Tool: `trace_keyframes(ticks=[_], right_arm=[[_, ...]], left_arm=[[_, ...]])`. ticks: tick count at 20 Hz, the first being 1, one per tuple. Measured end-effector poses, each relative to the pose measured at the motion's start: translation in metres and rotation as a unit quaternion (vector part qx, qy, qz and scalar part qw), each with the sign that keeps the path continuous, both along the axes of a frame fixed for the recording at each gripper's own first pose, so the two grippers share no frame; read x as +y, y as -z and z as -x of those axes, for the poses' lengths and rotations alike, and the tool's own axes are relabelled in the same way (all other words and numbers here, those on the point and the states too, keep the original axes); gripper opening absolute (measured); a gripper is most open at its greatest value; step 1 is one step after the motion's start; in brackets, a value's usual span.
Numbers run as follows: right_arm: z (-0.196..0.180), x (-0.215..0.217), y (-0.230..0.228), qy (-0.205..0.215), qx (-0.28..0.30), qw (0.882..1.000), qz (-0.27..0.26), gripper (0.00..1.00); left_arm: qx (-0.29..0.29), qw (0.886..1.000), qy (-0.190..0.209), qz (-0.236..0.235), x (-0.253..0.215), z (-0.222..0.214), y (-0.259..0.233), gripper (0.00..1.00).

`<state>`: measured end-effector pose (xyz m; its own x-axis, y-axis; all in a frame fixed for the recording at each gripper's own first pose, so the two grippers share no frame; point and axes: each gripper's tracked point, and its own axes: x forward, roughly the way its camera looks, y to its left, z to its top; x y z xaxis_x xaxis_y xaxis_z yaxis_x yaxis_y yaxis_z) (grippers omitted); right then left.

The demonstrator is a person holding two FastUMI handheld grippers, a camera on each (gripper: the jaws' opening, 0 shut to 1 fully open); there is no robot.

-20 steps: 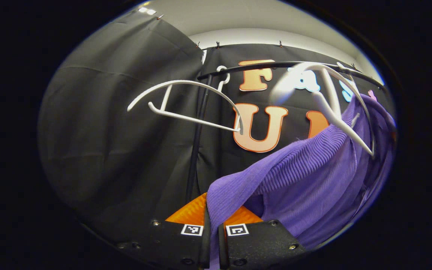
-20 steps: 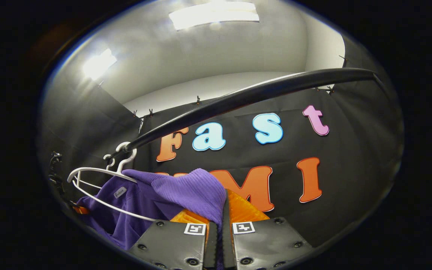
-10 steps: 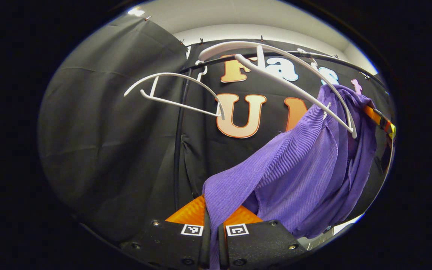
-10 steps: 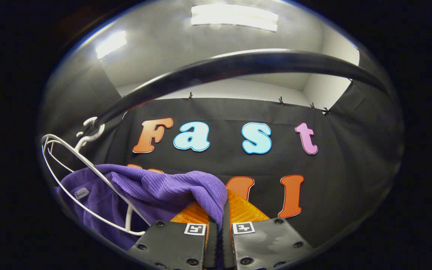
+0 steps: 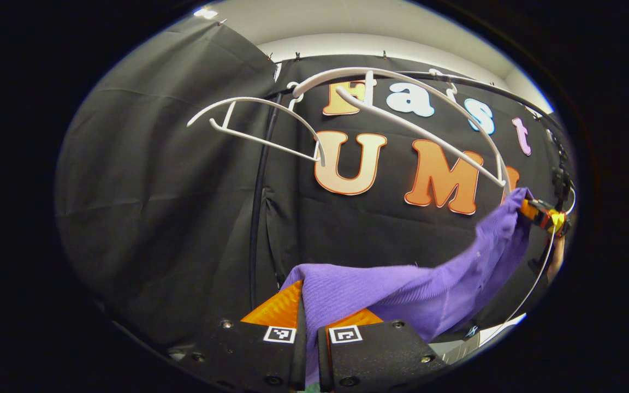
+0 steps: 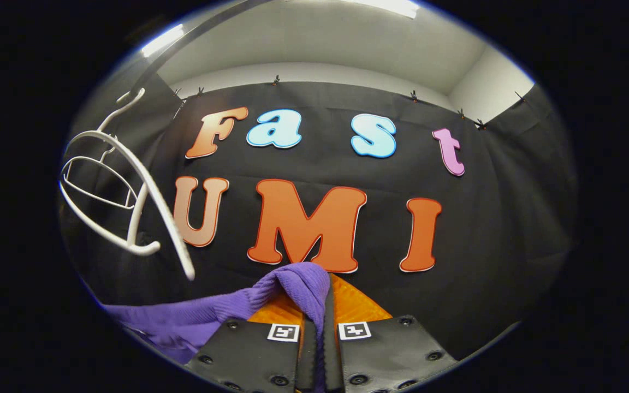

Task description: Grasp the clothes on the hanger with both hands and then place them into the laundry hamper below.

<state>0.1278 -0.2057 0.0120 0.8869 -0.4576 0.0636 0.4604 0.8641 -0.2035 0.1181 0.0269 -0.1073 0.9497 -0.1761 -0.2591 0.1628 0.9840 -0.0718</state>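
Note:
A purple ribbed garment [image 5: 402, 289] hangs free of the white hanger [image 5: 413, 123] and stretches between both grippers. My left gripper [image 5: 309, 322] is shut on one end of it at the bottom of the left gripper view. The other end runs up right to the right gripper [image 5: 541, 213], seen far off there. In the right gripper view my right gripper [image 6: 320, 316] is shut on a fold of the purple garment [image 6: 271, 295], which trails off to the lower left. The bare white hanger [image 6: 145, 202] hangs at the left, tilted.
A second bare white hanger [image 5: 254, 128] hangs from the black rail [image 5: 489, 87] further left. A black upright pole [image 5: 255, 207] stands below it. Black cloth walls close in behind and at the sides.
The garment has come off the hanger and dropped below it, now pulled out between the two grippers. The right gripper has moved down away from the rail. Both grips held.

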Motion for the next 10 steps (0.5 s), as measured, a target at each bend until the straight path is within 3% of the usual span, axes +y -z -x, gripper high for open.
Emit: trace_keyframes(ticks=[3,5,10], right_arm=[[0.034,0.017,-0.003,-0.019,0.001,1.0,0.005,0.13],[0.047,0.037,0.002,-0.049,0.005,0.999,-0.022,0.13],[0.067,0.071,0.027,-0.098,0.024,0.991,-0.089,0.13]], left_arm=[[-0.014,1.0,0.009,0.0,-0.007,0.003,-0.011,0.07],[-0.021,0.999,0.024,0.003,-0.02,0.003,-0.014,0.09],[-0.023,0.995,0.099,0.004,-0.087,0.014,-0.008,0.09]])
